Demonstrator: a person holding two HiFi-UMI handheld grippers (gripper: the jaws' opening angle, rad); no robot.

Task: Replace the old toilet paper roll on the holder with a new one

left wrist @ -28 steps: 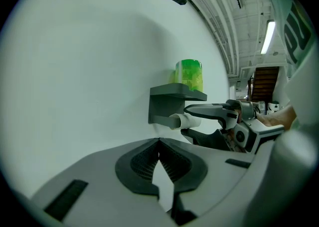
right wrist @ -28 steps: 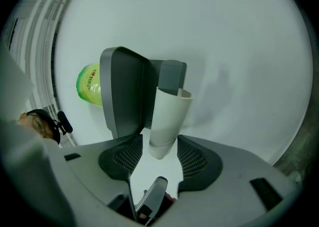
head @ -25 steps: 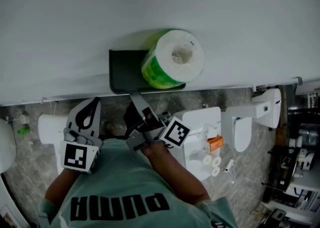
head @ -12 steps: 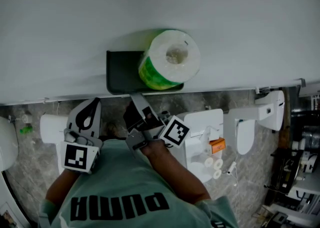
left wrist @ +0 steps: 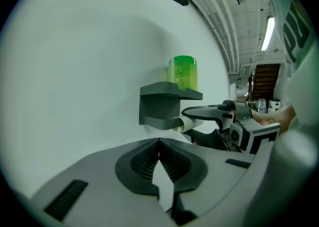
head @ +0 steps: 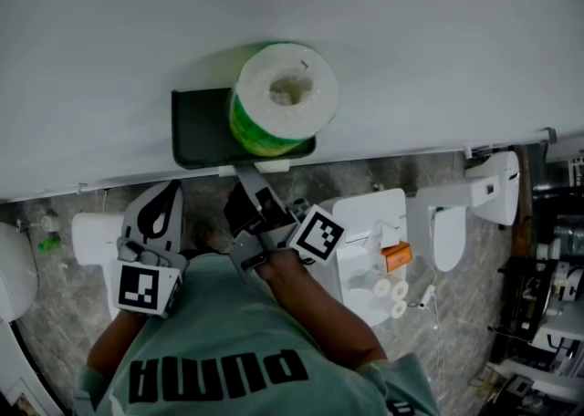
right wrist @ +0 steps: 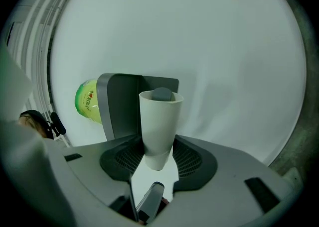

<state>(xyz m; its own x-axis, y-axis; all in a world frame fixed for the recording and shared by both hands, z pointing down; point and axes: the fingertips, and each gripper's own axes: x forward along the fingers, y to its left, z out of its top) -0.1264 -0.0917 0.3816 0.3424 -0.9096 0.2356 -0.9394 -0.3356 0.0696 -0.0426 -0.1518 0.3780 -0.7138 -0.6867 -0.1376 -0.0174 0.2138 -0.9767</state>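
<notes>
right gripper on spent tube at holder

right gripper (right wrist: 157, 145): jaws narrow, just closing, pads pressed on the bare cardboard tube (right wrist: 159, 124) between them, tube on the spindle of the holder (head: 196, 127). green-wrapped new roll (head: 278, 95): on the holder shelf, above that gripper. left gripper (left wrist: 159, 144): jaws together, empty, short of the holder.

Head view: bright, even, diffuse light. No glare on pale wall (head: 438, 31). Soft grey shadow up-left of toilet paper roll (head: 274, 118) and dark holder (head: 196, 127). Floor (head: 55, 277) dimmer, right edge dark and murky.

Left gripper view: strong fisheye bend, black corners. Ceiling strip light (left wrist: 269, 29) blown out at upper right. Foreground soft.

Right gripper view: same round vignette. Cardboard tube (right wrist: 159, 126) sharp. Green-tinged blur at left rim. Faint shadow on wall right of holder.
</notes>
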